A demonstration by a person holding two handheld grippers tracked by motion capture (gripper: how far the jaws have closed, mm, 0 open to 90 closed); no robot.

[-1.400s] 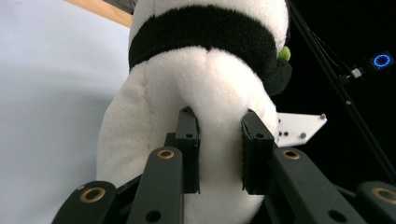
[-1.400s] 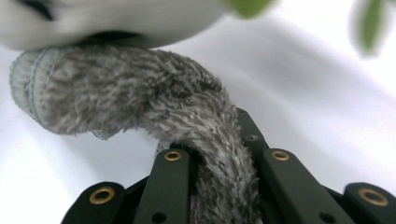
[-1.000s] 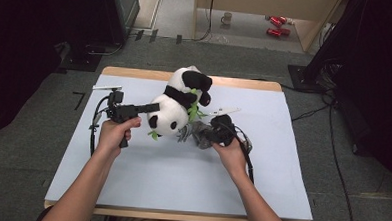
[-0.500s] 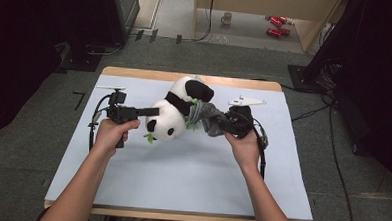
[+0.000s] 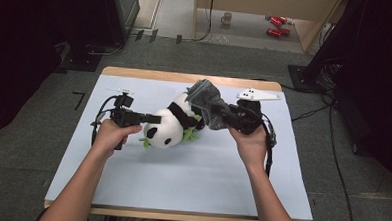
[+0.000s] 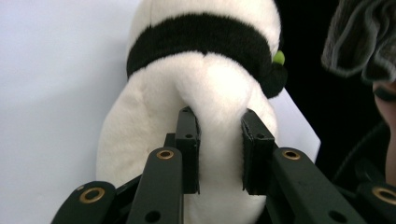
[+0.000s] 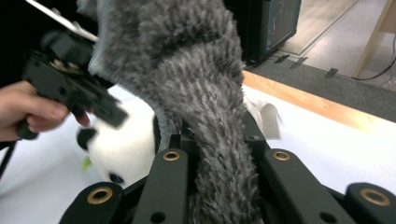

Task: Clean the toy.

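Observation:
A black-and-white panda plush (image 5: 170,127) lies on the pale blue table (image 5: 181,180). My left gripper (image 5: 155,119) is shut on a fold of its white fur; in the left gripper view the jaws (image 6: 219,154) pinch the panda (image 6: 205,70). A grey fuzzy cloth (image 5: 209,103) hangs lifted above the panda's far end, with my right gripper (image 5: 229,119) shut on it. In the right gripper view the grey cloth (image 7: 196,70) rises from between the jaws (image 7: 219,154). Beyond it are the panda (image 7: 126,140) and the left gripper (image 7: 74,84).
The table's wooden far edge (image 5: 150,74) borders grey carpet. On the floor beyond are a mug (image 5: 228,17), red items (image 5: 275,25) and a wooden cabinet (image 5: 248,2). Dark equipment stands at both sides. Cables trail on the right (image 5: 332,146).
My right gripper has risen and moved right with the grey cloth, drawing it up off the panda. The left hand has kept its hold and stayed in place.

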